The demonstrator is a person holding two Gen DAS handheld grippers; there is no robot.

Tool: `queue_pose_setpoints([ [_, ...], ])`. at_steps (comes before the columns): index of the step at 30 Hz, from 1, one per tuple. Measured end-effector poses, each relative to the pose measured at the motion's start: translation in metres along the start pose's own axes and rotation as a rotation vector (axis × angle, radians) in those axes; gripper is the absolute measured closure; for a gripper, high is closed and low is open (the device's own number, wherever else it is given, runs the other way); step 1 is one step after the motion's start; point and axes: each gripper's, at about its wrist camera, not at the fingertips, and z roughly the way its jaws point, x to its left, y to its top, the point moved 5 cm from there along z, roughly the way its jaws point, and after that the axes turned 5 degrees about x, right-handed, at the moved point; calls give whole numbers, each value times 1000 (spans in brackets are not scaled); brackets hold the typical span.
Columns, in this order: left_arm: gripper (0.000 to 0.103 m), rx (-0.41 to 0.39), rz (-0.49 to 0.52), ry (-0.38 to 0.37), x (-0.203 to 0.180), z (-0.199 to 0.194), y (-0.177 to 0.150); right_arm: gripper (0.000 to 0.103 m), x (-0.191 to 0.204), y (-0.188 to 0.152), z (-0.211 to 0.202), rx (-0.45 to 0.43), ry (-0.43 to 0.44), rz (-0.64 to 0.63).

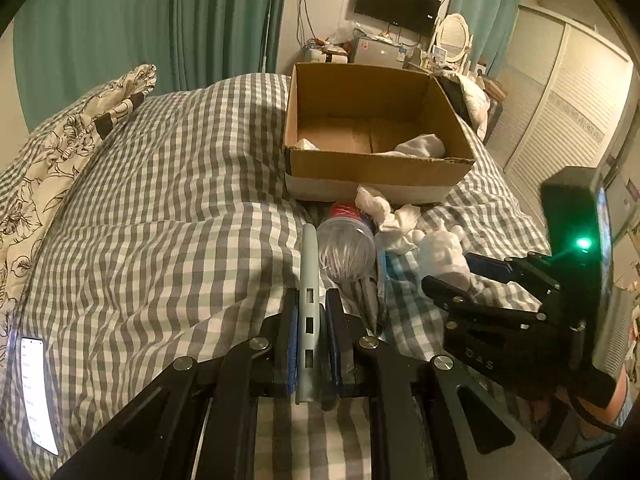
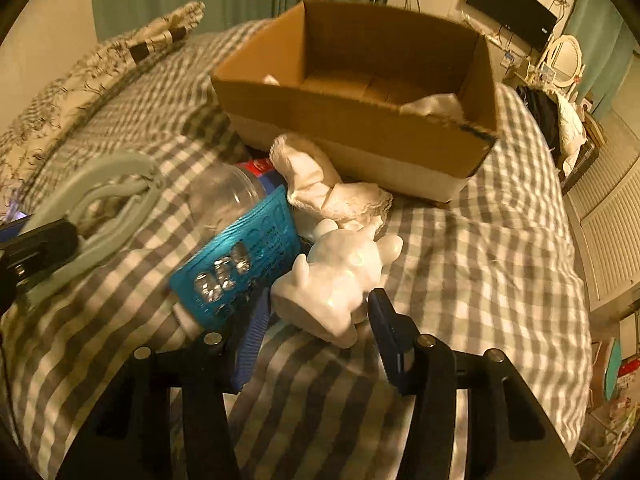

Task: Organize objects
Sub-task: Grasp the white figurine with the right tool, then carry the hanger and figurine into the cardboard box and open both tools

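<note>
My left gripper (image 1: pixel 311 320) is shut on a pale grey plastic clip (image 1: pixel 309 276), also seen in the right wrist view (image 2: pixel 100 208). My right gripper (image 2: pixel 316 320) is open around a white figurine (image 2: pixel 340 272), its fingers on both sides of it; it shows in the left wrist view (image 1: pixel 442 252) too. A clear plastic bottle (image 1: pixel 347 248), a blue stencil ruler (image 2: pixel 244 268) and a crumpled white cloth (image 2: pixel 320 188) lie beside them on the checked bed cover. An open cardboard box (image 1: pixel 372 168) stands behind, with white cloth (image 1: pixel 420 146) inside.
A lit phone (image 1: pixel 38 392) lies on the bed at the near left. A floral pillow (image 1: pixel 60 148) is at the far left. The bed edge drops off at the right, toward a white louvred wardrobe (image 1: pixel 560 120).
</note>
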Motion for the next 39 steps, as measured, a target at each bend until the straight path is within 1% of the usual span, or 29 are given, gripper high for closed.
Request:
queue_pose_setpoints([
  [5, 91, -34, -5, -9, -7, -22, 4, 53, -1, -5, -31, -56, 14, 9],
  [8, 91, -62, 3, -17, -14, -37, 11, 53, -1, 0, -55, -104, 16, 5],
  [12, 91, -103, 20, -40, -29, -54, 35, 53, -7, 5, -93, -179, 9, -7],
  [15, 91, -139, 47, -50, -41, -67, 60, 53, -11, 21, -120, -240, -5, -16],
  [18, 91, -172, 79, -38, -52, -75, 85, 53, -20, 39, -144, -298, -14, -17],
  [20, 91, -188, 88, -41, -56, -77, 103, 53, -28, 56, -159, -336, -19, -16],
  [24, 91, -207, 98, -38, -59, -72, 132, 53, -37, 84, -175, -389, -40, -23],
  [27, 91, -200, 97, -9, -55, -54, 158, 53, -44, 108, -177, -411, -32, -25],
  [30, 91, -190, 96, 5, -51, -33, 176, 53, -52, 131, -169, -419, -26, -21],
  [35, 91, -183, 95, 1, -43, 10, 208, 53, -67, 168, -137, -408, -23, -2],
  [39, 91, -149, 96, -6, -39, 51, 224, 53, -79, 198, -96, -371, -13, 15],
])
